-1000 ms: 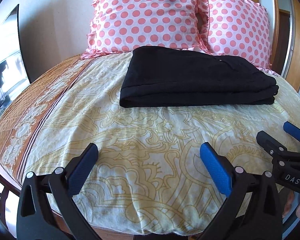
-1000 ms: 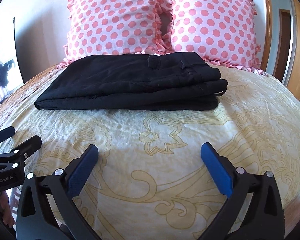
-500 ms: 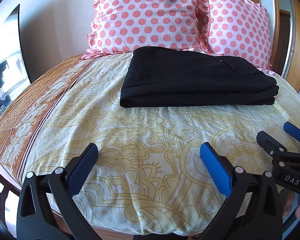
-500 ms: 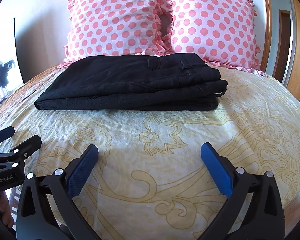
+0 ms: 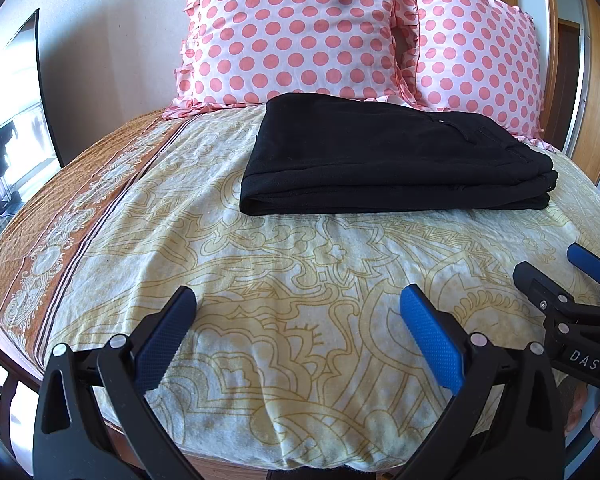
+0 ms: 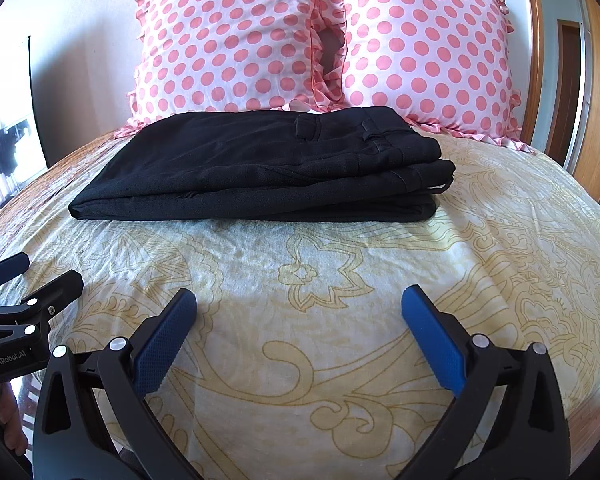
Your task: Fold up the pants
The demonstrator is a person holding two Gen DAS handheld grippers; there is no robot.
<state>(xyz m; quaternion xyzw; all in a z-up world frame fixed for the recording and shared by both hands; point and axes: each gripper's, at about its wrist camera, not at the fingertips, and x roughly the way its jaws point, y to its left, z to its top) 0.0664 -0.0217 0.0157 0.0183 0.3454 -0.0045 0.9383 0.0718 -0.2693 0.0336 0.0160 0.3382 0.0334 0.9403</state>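
Black pants lie folded in a flat stack on the bed, in front of the pillows; they also show in the right wrist view, waistband to the right. My left gripper is open and empty, held over the near part of the bed, well short of the pants. My right gripper is open and empty too, at the same distance. The right gripper shows at the right edge of the left wrist view, and the left gripper at the left edge of the right wrist view.
Two pink polka-dot pillows lean against the wall behind the pants. The yellow patterned bedspread covers the bed, with an orange border on the left. A wooden door frame stands at the right.
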